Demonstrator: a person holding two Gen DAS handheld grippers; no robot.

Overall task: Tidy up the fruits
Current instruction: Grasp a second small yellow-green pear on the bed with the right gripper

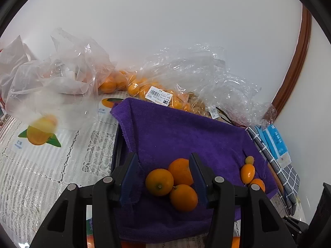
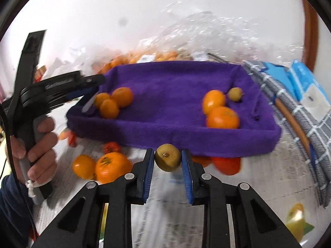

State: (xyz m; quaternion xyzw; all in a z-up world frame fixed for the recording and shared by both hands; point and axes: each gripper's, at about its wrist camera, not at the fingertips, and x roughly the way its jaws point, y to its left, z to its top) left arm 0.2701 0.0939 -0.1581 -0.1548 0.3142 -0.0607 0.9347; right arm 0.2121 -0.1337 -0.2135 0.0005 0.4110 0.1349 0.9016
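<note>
From the left wrist camera, the left gripper (image 1: 164, 177) hangs over the near-left corner of a tray lined with a purple towel (image 1: 182, 132). Its jaws stand partly apart; the left finger presses against the towel's edge, and three orange fruits (image 1: 172, 183) cluster between and under the fingers. I cannot tell whether the pads grip any of them. At the tray's right side lie two more orange fruits (image 1: 247, 173) and a small greenish one (image 1: 249, 160). Beyond the tray, a clear plastic bag (image 1: 165, 91) with a price label holds many more orange fruits, and a second crumpled bag (image 1: 55, 78) lies far left on the lace tablecloth (image 1: 41, 175).

From the right wrist camera, the right gripper (image 2: 168, 161) is closed narrowly on a small brownish-green fruit (image 2: 168, 157), both blue pads touching its sides, just in front of the tray's near edge. A hand (image 2: 39, 144) at the left holds the other gripper, reaching into the tray's left corner. Loose orange fruits (image 2: 103, 166) sit on the table near left.
</note>
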